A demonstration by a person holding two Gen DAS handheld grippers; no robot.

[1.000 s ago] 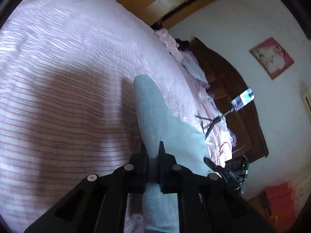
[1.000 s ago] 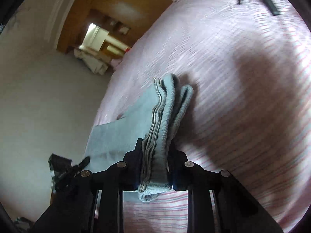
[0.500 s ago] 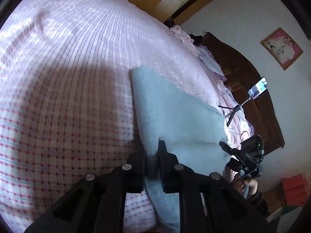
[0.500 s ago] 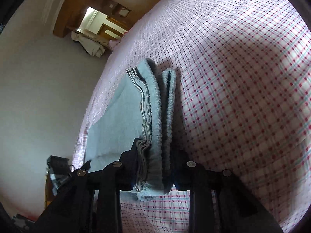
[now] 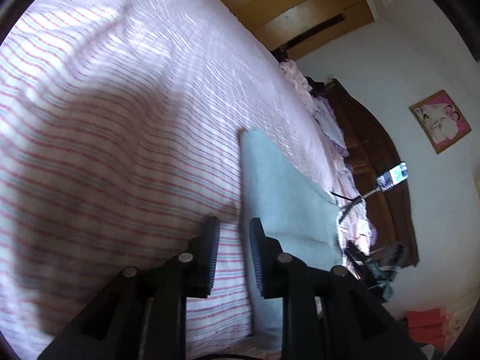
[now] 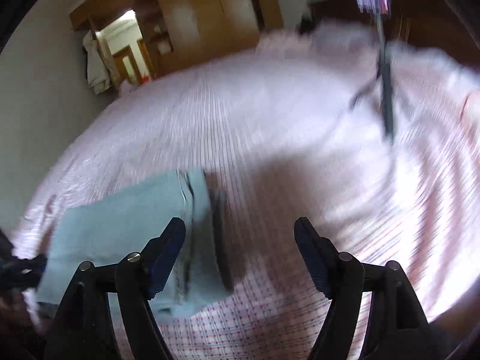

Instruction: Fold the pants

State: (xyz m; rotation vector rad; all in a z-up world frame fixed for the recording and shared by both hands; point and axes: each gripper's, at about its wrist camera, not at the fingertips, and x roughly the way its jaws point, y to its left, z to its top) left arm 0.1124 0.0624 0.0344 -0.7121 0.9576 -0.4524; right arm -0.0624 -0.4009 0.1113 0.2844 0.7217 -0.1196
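The bed (image 5: 126, 126), covered in a pink-and-white checked sheet, fills most of both views, and the light blue pants (image 5: 279, 198) lie flat on it as a compact folded rectangle near the bed's near edge. In the right wrist view the pants (image 6: 126, 225) sit at lower left with their stacked layered edges on the right side, which suggests several folds are already in place. The right gripper (image 6: 240, 240) is opening, its jaws standing wide with only sheet and the bundle's right edge below them and nothing pressed between the pads. The left gripper (image 5: 232, 241) is also opening, its jaws a narrow gap apart over the sheet, the pants' left edge just beside the right finger and no cloth clamped. Judged from this, the fold looks essentially finished and let go; at most a smoothing or squaring of the bundle remains.
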